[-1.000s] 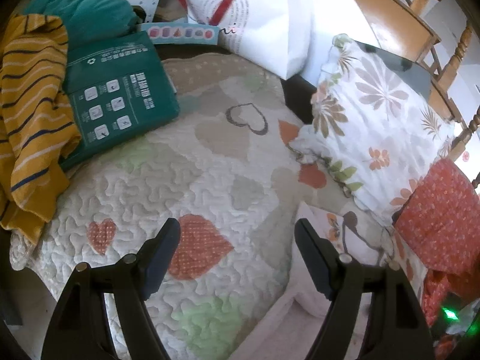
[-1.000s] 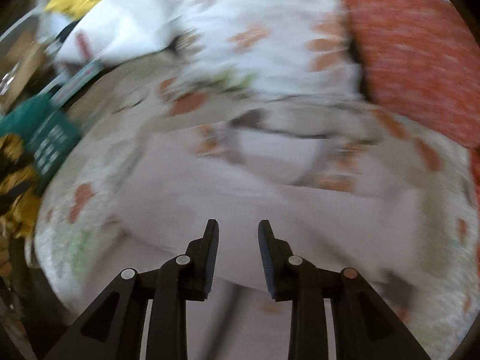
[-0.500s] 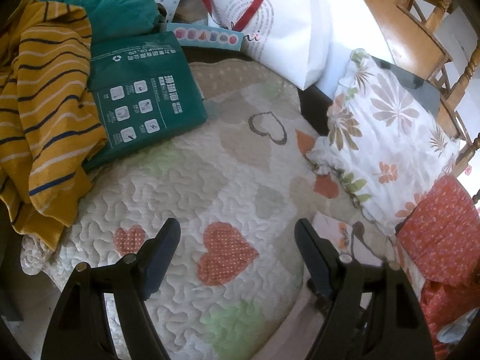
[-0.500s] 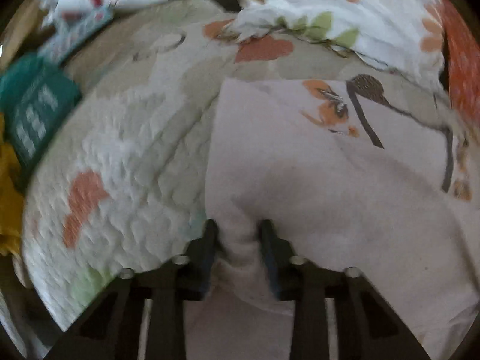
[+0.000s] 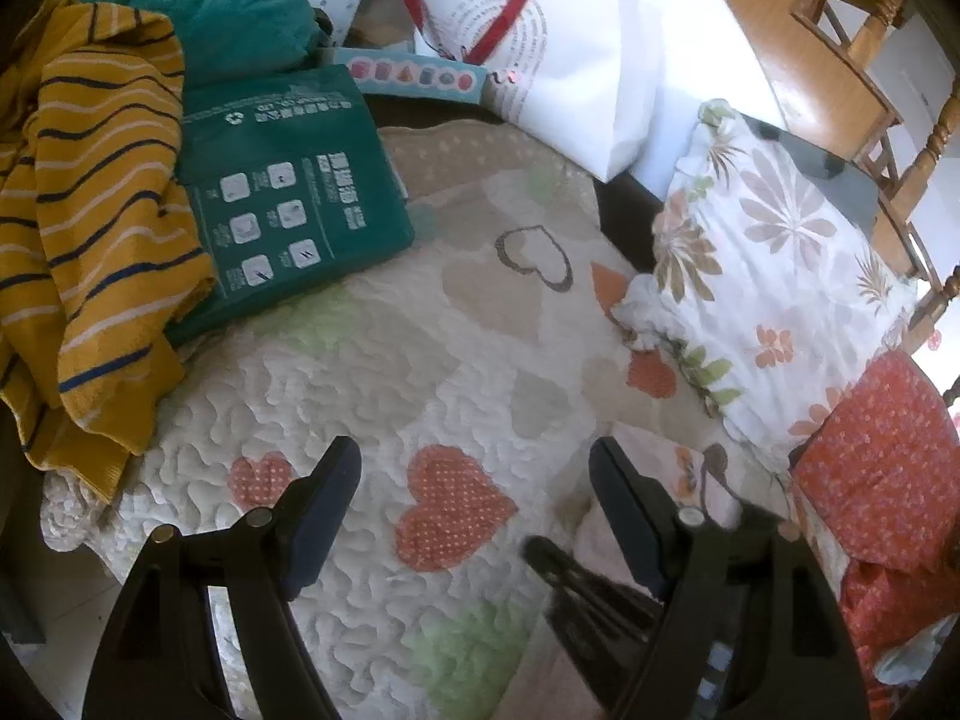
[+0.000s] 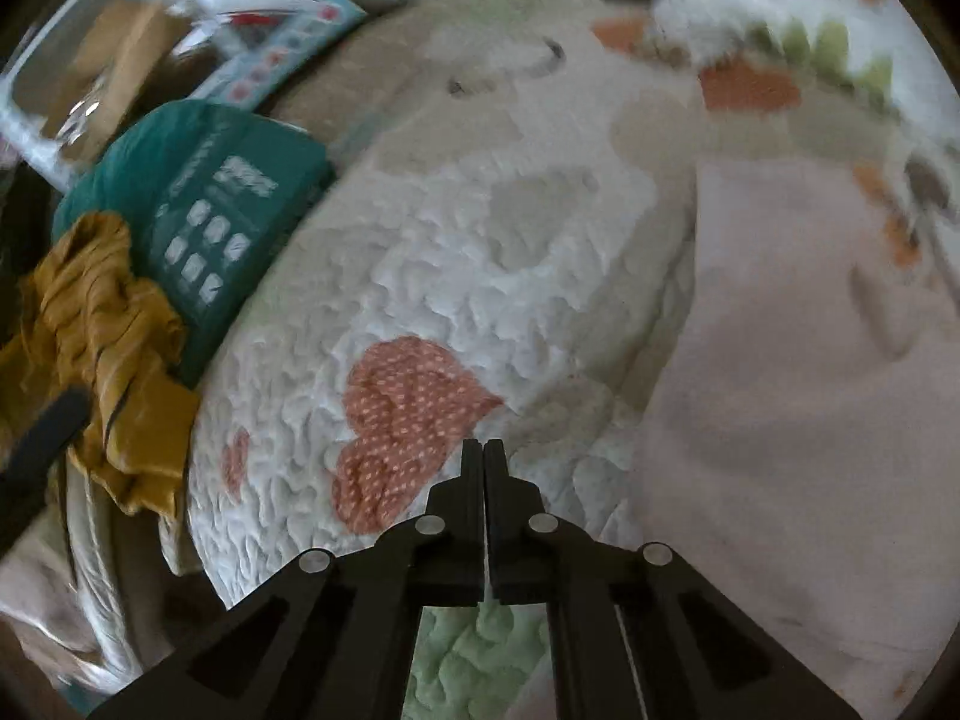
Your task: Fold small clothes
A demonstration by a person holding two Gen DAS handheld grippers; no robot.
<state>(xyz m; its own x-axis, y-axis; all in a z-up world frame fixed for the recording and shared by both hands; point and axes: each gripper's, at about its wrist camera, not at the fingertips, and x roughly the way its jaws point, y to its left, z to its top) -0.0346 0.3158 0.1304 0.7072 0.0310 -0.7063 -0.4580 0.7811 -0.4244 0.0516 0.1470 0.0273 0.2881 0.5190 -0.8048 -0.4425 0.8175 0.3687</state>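
A pale pink small garment [image 6: 780,396] with an orange and brown print lies flat on the heart-patterned quilt [image 6: 480,252]. In the left wrist view only its corner [image 5: 684,468] shows. My right gripper [image 6: 483,450] sits over a red heart just left of the garment's edge, its jaws pressed together with nothing between them. It appears as a dark blur [image 5: 576,582] in the left wrist view. My left gripper [image 5: 474,468] hovers open over the quilt, holding nothing. A yellow striped garment [image 5: 90,210] lies crumpled at the quilt's left edge.
A green package [image 5: 282,192] rests beside the yellow garment, with a teal cloth [image 5: 228,18] behind it. A flowered pillow [image 5: 768,276] and a red dotted cloth [image 5: 882,462] border the right side. A white paper bag [image 5: 558,60] and wooden chairs [image 5: 870,60] stand at the back.
My right gripper has slid left, off the pink garment and onto the quilt. A fold of cloth was between its jaws before; now they are closed with nothing in them. The left gripper stayed open.
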